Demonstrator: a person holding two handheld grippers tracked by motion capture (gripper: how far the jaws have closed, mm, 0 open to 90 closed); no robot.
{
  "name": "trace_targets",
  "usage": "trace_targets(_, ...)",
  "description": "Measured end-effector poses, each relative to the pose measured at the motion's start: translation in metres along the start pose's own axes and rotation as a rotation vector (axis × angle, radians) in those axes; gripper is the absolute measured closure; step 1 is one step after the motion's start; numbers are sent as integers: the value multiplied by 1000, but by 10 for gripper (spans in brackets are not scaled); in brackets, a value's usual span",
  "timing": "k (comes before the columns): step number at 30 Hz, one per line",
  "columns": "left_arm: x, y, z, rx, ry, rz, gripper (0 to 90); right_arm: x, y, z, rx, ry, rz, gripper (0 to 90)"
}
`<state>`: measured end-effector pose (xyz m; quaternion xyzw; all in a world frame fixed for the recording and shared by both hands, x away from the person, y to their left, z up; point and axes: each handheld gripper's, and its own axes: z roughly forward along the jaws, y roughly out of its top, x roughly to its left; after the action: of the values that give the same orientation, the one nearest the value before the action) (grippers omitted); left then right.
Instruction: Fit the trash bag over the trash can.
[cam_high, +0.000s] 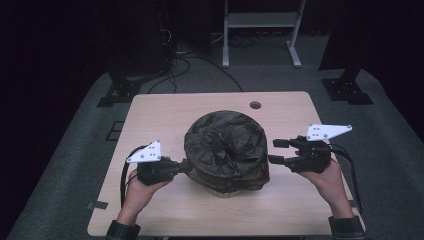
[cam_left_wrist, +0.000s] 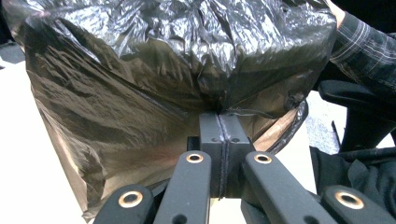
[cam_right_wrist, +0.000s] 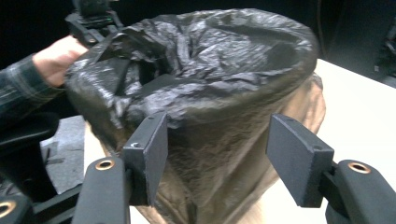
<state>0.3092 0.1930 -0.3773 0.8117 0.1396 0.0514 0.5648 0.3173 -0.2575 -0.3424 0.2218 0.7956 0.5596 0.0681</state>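
Bag (cam_high: 226, 150) sits mid-table (cam_high: 165, 107), black liner draped over bin, rim rolled inward. Left gripper (cam_high: 184, 165) at bag's left flank, jaws pinched together on fold of film; in left gripper view pads (cam_left_wrist: 219, 135) meet with plastic caught between them. Right gripper (cam_high: 278, 151) just right of bag, jaws apart, gripping nothing; in right gripper view pads (cam_right_wrist: 152, 154) bracket bag's wall without touching. Keep your left pinch firm, pull gently; film likely tears or slips. Bring your right jaws onto rim fold before closing, then work both sides evenly.
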Motion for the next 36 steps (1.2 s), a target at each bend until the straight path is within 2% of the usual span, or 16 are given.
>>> trace_targets(7, -3, -6, -4, 2, -1, -7, 896, 6, -10, 6, 13, 54, -15, 368)
trace_targets(9, -4, -7, -4, 7, -3, -4, 896, 8, -11, 12, 28, 60, -19, 416)
trace_targets(10, -5, -7, -4, 6, -4, -3, 896, 9, -12, 14, 34, 58, -22, 480)
trace_targets(11, -5, -7, -4, 9, -6, -1, 897, 10, -12, 15, 38, 47, -31, 597)
trace_targets(13, -6, -8, -4, 21, -15, 0, 897, 11, -14, 17, 39, 60, -40, 780)
trace_targets(14, -7, -10, -4, 36, -18, 2, 897, 12, -15, 16, 38, 59, -43, 848)
trace_targets(16, -8, -14, -3, 54, -16, 0, 898, 12, -16, 17, 46, 57, -49, 899)
trace_targets(20, -9, -26, -1, 89, -13, -17, 898, 14, -22, 19, 87, 55, -50, 900)
trace_targets(25, -5, -36, 1, 136, 6, -29, 898, 12, -30, 21, 101, 63, -31, 900)
trace_targets(28, -1, -43, 5, 190, 28, -35, 897, 9, -35, 23, 137, 48, -26, 900)
trace_targets(32, 3, -51, 10, 227, 35, -43, 897, 5, -42, 26, 153, 42, -15, 900)
trace_targets(36, 6, -56, 13, 287, 46, -50, 897, 1, -46, 26, 173, 32, -4, 900)
